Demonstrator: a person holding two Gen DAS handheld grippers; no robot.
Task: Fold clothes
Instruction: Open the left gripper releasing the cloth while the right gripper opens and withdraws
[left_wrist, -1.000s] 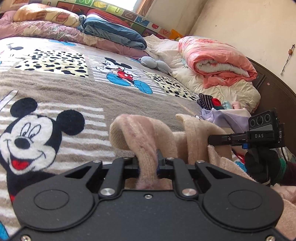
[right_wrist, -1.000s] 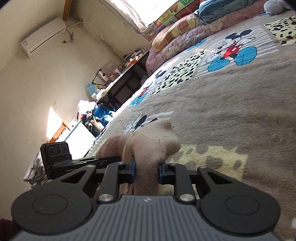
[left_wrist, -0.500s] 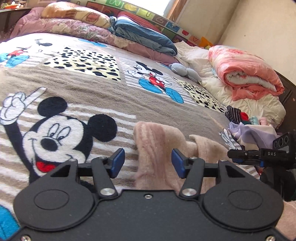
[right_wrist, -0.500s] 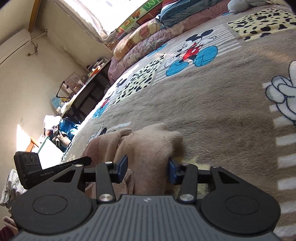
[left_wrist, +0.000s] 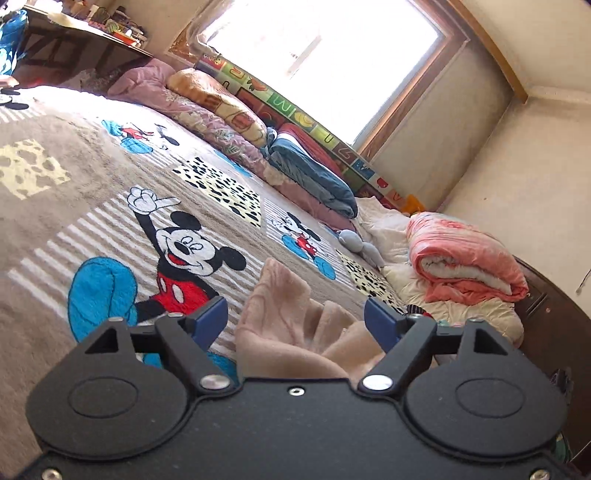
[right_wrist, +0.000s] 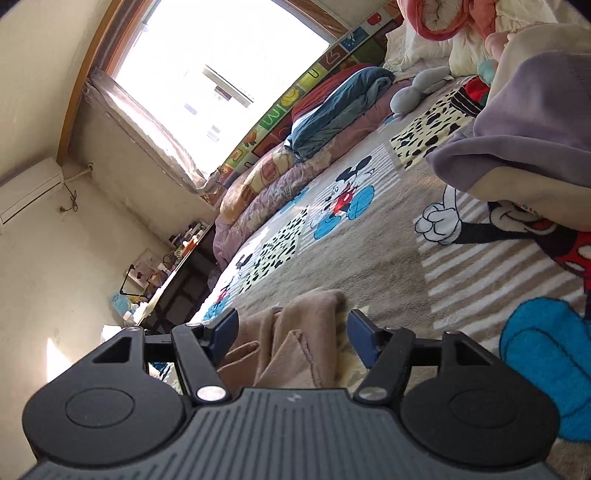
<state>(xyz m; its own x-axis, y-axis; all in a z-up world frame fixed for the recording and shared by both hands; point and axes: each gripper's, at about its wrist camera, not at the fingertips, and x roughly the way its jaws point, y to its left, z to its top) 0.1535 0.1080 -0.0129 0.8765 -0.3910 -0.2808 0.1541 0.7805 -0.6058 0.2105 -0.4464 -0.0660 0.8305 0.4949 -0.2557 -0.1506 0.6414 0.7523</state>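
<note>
Bed (left_wrist: 92, 206), covered by a grey-brown Mickey Mouse blanket (right_wrist: 369, 266) on which all garments lie. Rolled pink quilt (left_wrist: 465, 258) at the far right of the bed, resting on cream bedding; folded blue quilt (left_wrist: 314, 173) and patterned pillows (left_wrist: 218, 107) along the window side. Lavender garment (right_wrist: 524, 122), piled with cream cloth at the right edge in the right wrist view. Pink fleece garment (left_wrist: 291, 332), the task's thing, lying rumpled on the blanket directly before both grippers, one fold standing up in a peak. Grey soft toy (left_wrist: 360, 245) near the blue quilt. Left gripper (left_wrist: 295, 321): fingers spread wide, blue pads (left_wrist: 212, 319) on either side of the pink fleece garment (right_wrist: 295, 343) and apart from it, gripping nothing. Right gripper (right_wrist: 291, 332): fingers likewise spread, the cloth lying loose between the pads; whether the left pad brushes the fabric cannot be told. Dark desk (right_wrist: 184, 280) with small clutter stands beside the bed, against the wall.
</note>
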